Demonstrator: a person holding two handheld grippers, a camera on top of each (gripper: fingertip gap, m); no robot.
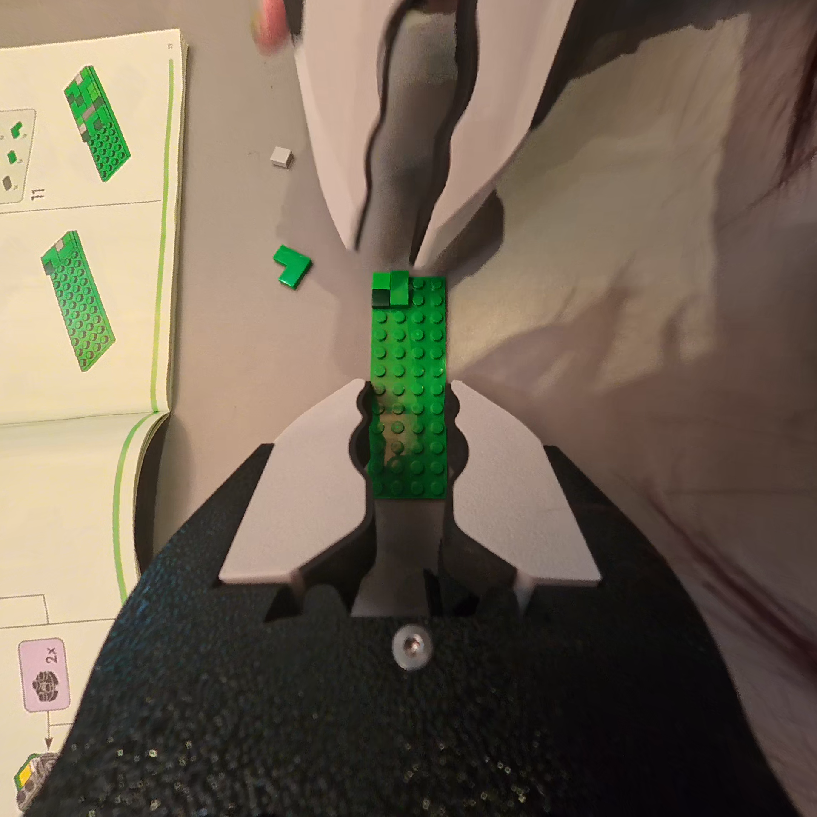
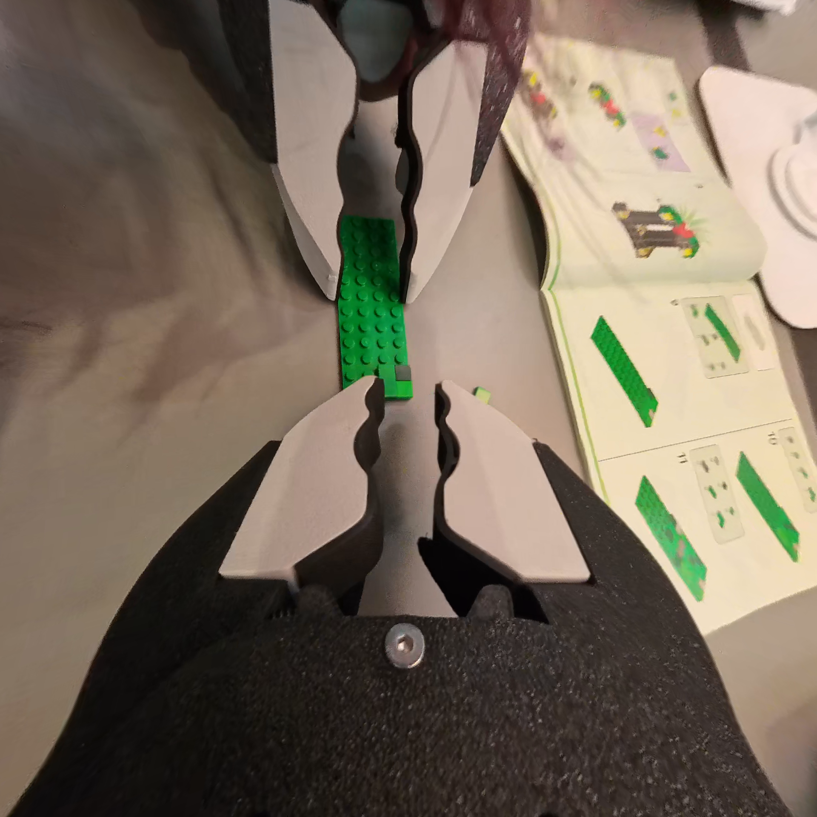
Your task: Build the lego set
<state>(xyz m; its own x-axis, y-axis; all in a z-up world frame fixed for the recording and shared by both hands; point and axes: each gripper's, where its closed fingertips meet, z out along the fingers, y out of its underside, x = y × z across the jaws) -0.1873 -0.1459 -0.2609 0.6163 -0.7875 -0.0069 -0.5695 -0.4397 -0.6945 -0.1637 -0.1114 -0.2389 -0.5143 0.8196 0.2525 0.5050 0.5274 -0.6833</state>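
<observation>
A long green studded plate lies on the grey table. My left gripper is shut on its sides around the near half. Small flat tiles, bright and dark green, sit on the far left corner. My right gripper hovers just past that end. In the right wrist view the plate runs away from me, the left gripper clamps its far part, and a dark grey tile sits at the near corner. My right gripper is open and empty at that end.
An open instruction booklet lies left of the plate, on the right in the right wrist view. A loose green L-shaped tile and a small grey tile lie on the table between booklet and plate. A white object sits beyond the booklet. Left tips to right tips: about 5 centimetres.
</observation>
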